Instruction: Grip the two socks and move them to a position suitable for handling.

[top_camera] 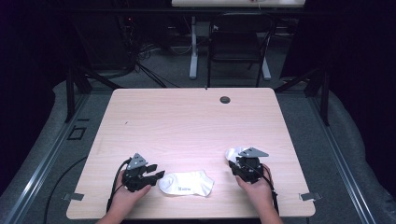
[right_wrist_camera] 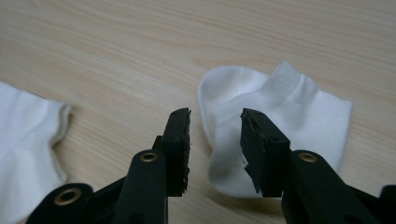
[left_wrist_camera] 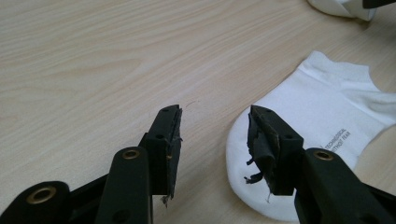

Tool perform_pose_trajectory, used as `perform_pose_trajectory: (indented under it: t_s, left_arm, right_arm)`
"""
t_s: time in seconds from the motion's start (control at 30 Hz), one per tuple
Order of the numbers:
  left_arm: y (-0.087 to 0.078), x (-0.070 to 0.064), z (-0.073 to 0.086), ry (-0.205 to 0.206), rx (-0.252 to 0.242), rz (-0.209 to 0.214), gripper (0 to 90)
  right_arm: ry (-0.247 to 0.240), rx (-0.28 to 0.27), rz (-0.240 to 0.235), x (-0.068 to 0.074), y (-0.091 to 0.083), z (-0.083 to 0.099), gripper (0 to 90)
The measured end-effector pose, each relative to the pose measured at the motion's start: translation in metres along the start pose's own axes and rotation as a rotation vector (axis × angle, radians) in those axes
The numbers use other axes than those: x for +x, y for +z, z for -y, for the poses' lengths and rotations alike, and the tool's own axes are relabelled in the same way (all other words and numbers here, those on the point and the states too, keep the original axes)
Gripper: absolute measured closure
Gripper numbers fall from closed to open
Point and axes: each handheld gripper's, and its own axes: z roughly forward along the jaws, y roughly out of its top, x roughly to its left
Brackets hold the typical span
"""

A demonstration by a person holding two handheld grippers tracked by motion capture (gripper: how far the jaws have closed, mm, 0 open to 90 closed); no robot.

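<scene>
now both grippers, l (top_camera: 156, 174) & r (top_camera: 239, 161), gape beside white socks (top_camera: 186, 183).

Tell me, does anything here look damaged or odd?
Yes. The black pads on the left gripper are torn, with frayed shreds hanging off; the right gripper pads look chipped too. The two white socks lie flat on the table, undamaged.

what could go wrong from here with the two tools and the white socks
The left tool is open with its jaws straddling the toe edge of the flat white ankle sock with grey print; closing there may catch only a thin edge and slip. The right tool is open over the crumpled white sock, so it might pinch one layer only and unfold it. Both tools' torn pad linings could snag the fabric.
</scene>
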Motion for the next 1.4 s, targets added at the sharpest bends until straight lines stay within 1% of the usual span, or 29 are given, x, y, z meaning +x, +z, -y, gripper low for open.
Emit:
perform_pose_trajectory:
  t_s: [0.03, 0.07, 0.1, 0.17, 0.23, 0.33, 0.37, 0.4, 0.47, 0.53, 0.63, 0.67, 0.7, 0.73, 0.77, 0.8, 0.83, 0.87, 0.9, 0.97, 1.0, 1.03, 1.07, 1.1, 1.2, 1.23, 1.27, 1.33, 1.4]
  left_arm:
    - [0.000, 0.000, 0.000, -0.001, 0.000, 0.000, 54.3]
    - [0.000, 0.000, 0.000, -0.001, 0.000, 0.000, 54.3]
    - [0.000, 0.000, 0.000, -0.002, 0.000, 0.001, 54.3]
    - [0.001, 0.000, 0.000, 0.000, 0.004, 0.001, 54.3]
    - [0.002, 0.000, 0.000, -0.003, 0.004, 0.001, 54.3]
    - [0.002, 0.000, 0.000, -0.009, -0.001, 0.003, 54.3]
    - [0.003, 0.001, -0.002, -0.013, 0.003, 0.012, 54.3]
    - [0.003, 0.000, -0.004, -0.013, 0.002, 0.019, 54.3]
    - [0.004, -0.001, -0.005, -0.014, -0.001, 0.012, 54.3]
    - [0.006, -0.002, -0.012, 0.001, -0.007, 0.018, 54.5]
    - [0.008, -0.005, -0.019, 0.010, -0.017, 0.023, 55.2]
    - [0.008, -0.005, -0.019, 0.010, -0.017, 0.023, 55.3]
    - [0.010, -0.007, -0.022, 0.025, -0.009, 0.021, 55.4]
    - [0.010, -0.007, -0.022, 0.025, -0.009, 0.021, 55.4]
    - [0.012, -0.008, -0.024, 0.024, -0.009, 0.017, 55.4]
    - [0.014, -0.009, -0.026, 0.030, -0.009, 0.024, 55.4]
    - [0.018, -0.011, -0.030, 0.029, -0.006, 0.026, 55.8]
    - [0.018, -0.011, -0.030, 0.029, -0.006, 0.026, 55.9]
    - [0.024, -0.014, -0.034, 0.040, -0.004, 0.027, 56.4]
    - [0.027, -0.015, -0.037, 0.045, -0.005, 0.031, 56.6]
    - [0.030, -0.016, -0.039, 0.047, -0.004, 0.028, 57.2]
    - [0.035, -0.019, -0.041, 0.042, -0.005, 0.031, 57.3]
    - [0.035, -0.019, -0.041, 0.042, -0.005, 0.031, 57.4]
    - [0.039, -0.021, -0.044, 0.044, -0.001, 0.035, 57.5]
    - [0.044, -0.025, -0.047, 0.042, 0.000, 0.035, 57.7]
    - [0.048, -0.027, -0.050, 0.049, 0.005, 0.037, 57.8]
    - [0.048, -0.027, -0.050, 0.049, 0.005, 0.037, 57.9]
    - [0.052, -0.030, -0.052, 0.051, 0.005, 0.039, 57.9]
    - [0.056, -0.034, -0.055, 0.062, 0.011, 0.037, 57.8]
  right_arm:
    - [-0.018, 0.017, 0.018, 0.000, 0.003, 0.001, 65.2]
    - [-0.018, 0.017, 0.018, 0.000, 0.003, 0.001, 65.2]
    - [-0.024, 0.047, 0.036, 0.000, 0.006, 0.002, 75.2]
    - [-0.021, 0.063, 0.044, -0.001, 0.008, 0.002, 84.7]
    - [-0.014, 0.057, 0.032, 0.000, 0.009, 0.000, 88.0]
    - [-0.020, 0.065, 0.027, 0.002, 0.010, -0.002, 88.4]
    - [-0.035, 0.055, 0.017, 0.006, 0.012, -0.005, 88.6]
    - [-0.035, 0.054, 0.003, 0.008, 0.012, -0.006, 88.6]
    - [-0.041, 0.044, -0.015, 0.014, 0.013, -0.009, 88.7]
    - [-0.054, 0.042, -0.038, 0.022, 0.014, -0.012, 88.6]
    - [-0.069, 0.046, -0.068, 0.035, 0.018, -0.016, 88.6]
    - [-0.068, 0.047, -0.078, 0.038, 0.020, -0.017, 88.6]
    - [-0.063, 0.048, -0.085, 0.042, 0.021, -0.019, 88.6]
    - [-0.063, 0.048, -0.085, 0.042, 0.021, -0.019, 88.6]
    - [-0.047, 0.058, -0.108, 0.048, 0.024, -0.020, 88.6]
    - [-0.047, 0.058, -0.108, 0.048, 0.024, -0.020, 88.6]
    - [-0.047, 0.063, -0.112, 0.054, 0.028, -0.021, 88.5]
    - [-0.047, 0.063, -0.112, 0.054, 0.028, -0.021, 88.5]
    - [-0.053, 0.068, -0.117, 0.058, 0.030, -0.021, 88.5]
    - [-0.050, 0.062, -0.119, 0.059, 0.030, -0.021, 88.5]
    - [-0.028, 0.050, -0.142, 0.061, 0.029, -0.022, 88.5]
    - [-0.021, 0.040, -0.148, 0.061, 0.029, -0.023, 88.6]
    - [-0.021, 0.040, -0.148, 0.061, 0.029, -0.023, 88.6]
    - [-0.005, 0.021, -0.152, 0.061, 0.026, -0.025, 88.5]
    - [0.009, 0.006, -0.155, 0.059, 0.023, -0.027, 88.6]
    - [0.028, -0.022, -0.156, 0.056, 0.018, -0.028, 88.6]
    - [0.037, -0.028, -0.157, 0.055, 0.016, -0.029, 88.6]
    - [0.037, -0.033, -0.154, 0.053, 0.013, -0.030, 88.6]
    - [0.052, -0.048, -0.150, 0.050, 0.010, -0.032, 88.6]
